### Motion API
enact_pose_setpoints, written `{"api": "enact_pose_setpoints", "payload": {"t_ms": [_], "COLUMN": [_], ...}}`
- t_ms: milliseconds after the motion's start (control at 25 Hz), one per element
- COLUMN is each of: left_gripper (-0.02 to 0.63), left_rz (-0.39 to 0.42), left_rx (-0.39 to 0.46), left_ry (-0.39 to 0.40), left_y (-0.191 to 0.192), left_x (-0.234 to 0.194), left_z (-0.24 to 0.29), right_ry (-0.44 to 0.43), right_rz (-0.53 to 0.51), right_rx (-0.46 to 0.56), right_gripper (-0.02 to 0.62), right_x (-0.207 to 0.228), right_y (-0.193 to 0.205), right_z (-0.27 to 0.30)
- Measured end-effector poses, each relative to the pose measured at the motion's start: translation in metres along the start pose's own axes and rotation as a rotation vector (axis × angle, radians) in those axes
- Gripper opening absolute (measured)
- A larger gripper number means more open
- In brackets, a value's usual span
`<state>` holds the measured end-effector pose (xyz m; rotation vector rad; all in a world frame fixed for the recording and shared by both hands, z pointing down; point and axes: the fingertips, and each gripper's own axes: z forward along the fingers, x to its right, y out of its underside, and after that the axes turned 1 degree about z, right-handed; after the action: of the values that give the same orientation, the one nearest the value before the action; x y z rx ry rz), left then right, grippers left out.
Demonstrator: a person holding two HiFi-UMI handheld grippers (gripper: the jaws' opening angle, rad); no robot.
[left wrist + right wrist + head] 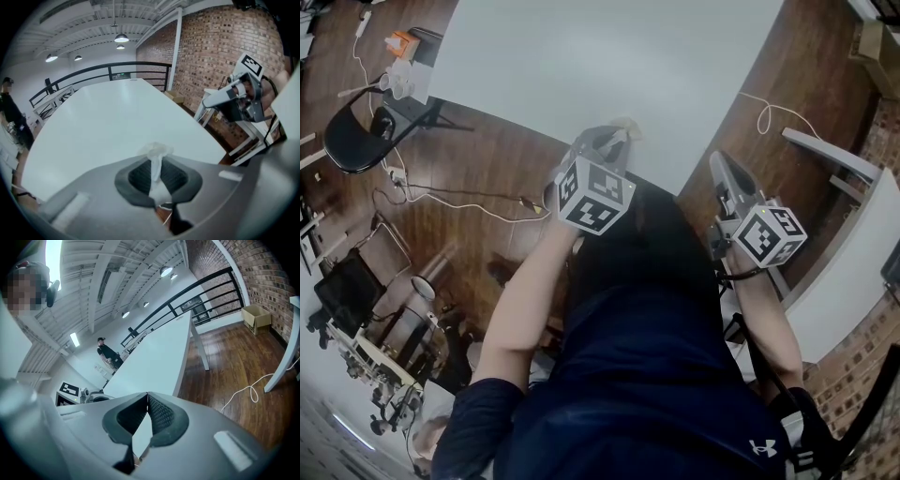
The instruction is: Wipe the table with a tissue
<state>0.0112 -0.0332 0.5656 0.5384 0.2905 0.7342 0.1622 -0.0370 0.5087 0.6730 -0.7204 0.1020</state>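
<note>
Head view: dark wooden floor (487,169); black chair (356,136) at upper left, standing on the floor; a small orange object (401,42) above the chair, too small to identify; a thin white cable (441,199) trailing across the boards; a second, looped white cord (766,112) at upper right; cluttered equipment (366,356) at lower left, details indistinct.

Left gripper view: red brick wall (220,51); black railing (93,72); hanging ceiling lamps (121,38), lit; a standing person (11,112) in dark clothing at far left.

Right gripper view: open cardboard box (255,317) on the floor against the brick wall.
</note>
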Motion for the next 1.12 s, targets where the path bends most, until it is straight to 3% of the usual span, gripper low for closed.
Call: {"api": "enact_pose_setpoints", "payload": {"t_ms": [1120], "left_gripper": [0.020], "left_rz": [-0.081], "left_rx": [-0.010], "left_ry": [-0.100], "left_y": [0.047], "left_x": [-0.023], "left_z": [-0.034], "right_ry": [-0.046], "right_rz": [-0.065], "right_rx": [-0.036], "right_gripper": [0.011], "right_x": [-0.033], "right_y": [0.004], "right_z": [0.008]}}
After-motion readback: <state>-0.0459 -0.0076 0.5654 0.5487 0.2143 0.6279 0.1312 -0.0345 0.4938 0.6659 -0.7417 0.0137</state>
